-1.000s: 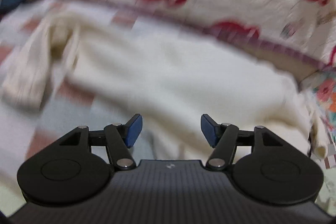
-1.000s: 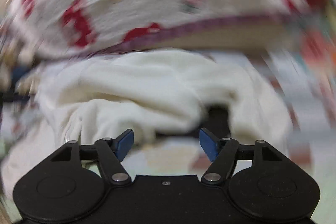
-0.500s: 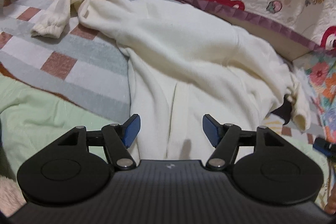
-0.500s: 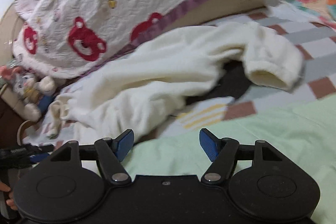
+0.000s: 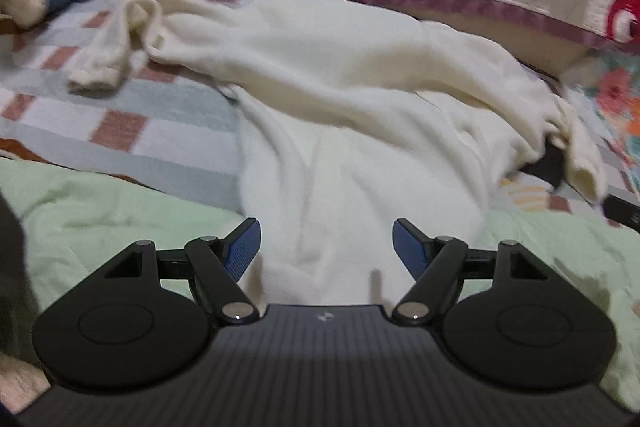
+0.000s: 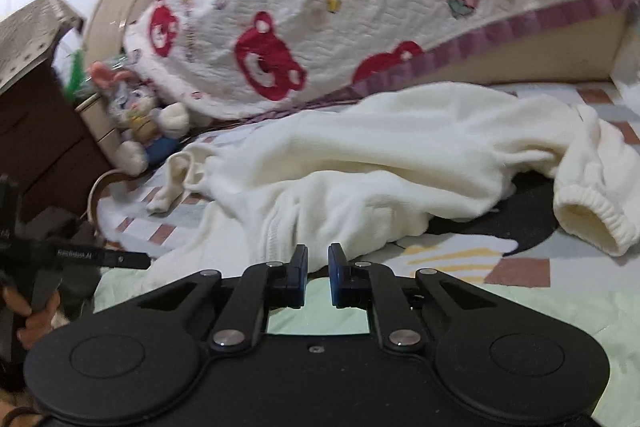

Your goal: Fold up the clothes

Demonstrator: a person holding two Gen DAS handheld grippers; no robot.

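The garment (image 5: pixel 352 115) is plain cream-white all over. It lies on a blanket (image 5: pixel 120 107) checked in pale blue-grey, white and brick red. Nearer is a pale mint-green cover (image 5: pixel 100 211). At the far side, a white quilt (image 6: pixel 360 7) carries red bear heads and small pink and yellow motifs, edged with a purple band. Far left, a grey-and-cream plush rabbit (image 6: pixel 136 115) has pink ears and blue clothing. Each hand-held gripper (image 5: pixel 326 247) is black with blue pads (image 5: pixel 242 251).
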